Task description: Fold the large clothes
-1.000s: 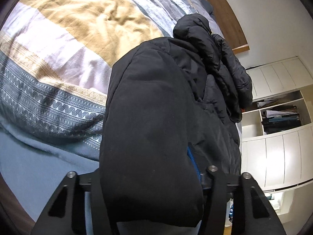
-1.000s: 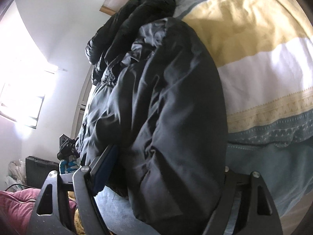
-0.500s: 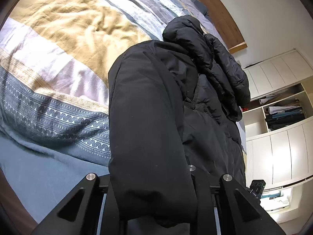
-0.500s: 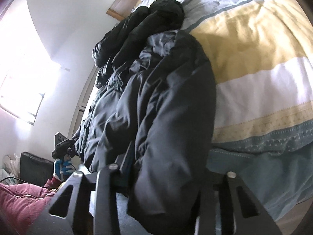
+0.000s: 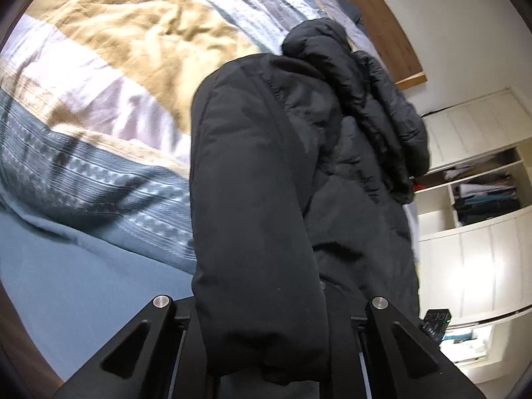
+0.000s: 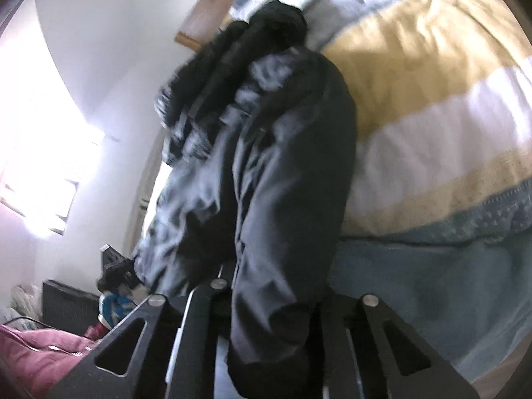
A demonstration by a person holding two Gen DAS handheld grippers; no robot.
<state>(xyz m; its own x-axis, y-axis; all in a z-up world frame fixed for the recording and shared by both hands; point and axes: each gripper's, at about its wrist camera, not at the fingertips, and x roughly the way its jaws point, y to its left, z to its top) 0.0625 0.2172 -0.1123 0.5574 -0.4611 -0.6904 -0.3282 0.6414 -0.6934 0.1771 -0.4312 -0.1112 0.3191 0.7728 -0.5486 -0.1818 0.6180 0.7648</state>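
Observation:
A black padded jacket (image 5: 282, 166) lies lengthwise along the edge of a bed, its hood at the far end. My left gripper (image 5: 262, 342) is shut on the near hem of the jacket, which bulges over and hides the fingertips. In the right wrist view the same jacket (image 6: 282, 183) fills the middle. My right gripper (image 6: 269, 326) is shut on its near edge, and the cloth drapes over the jaws.
The bed has a striped duvet (image 5: 126, 50) in yellow, white and grey-blue, with a blue sheet (image 5: 76, 276) at the near edge. A wooden headboard (image 5: 375, 23) stands far off. White shelves (image 5: 482, 206) stand at the right. A pink cloth (image 6: 36, 349) lies at lower left.
Both grippers' jaws have closed in on the jacket's near edge. The jacket has stretched out longer towards me, and the right view is now blurred by motion.

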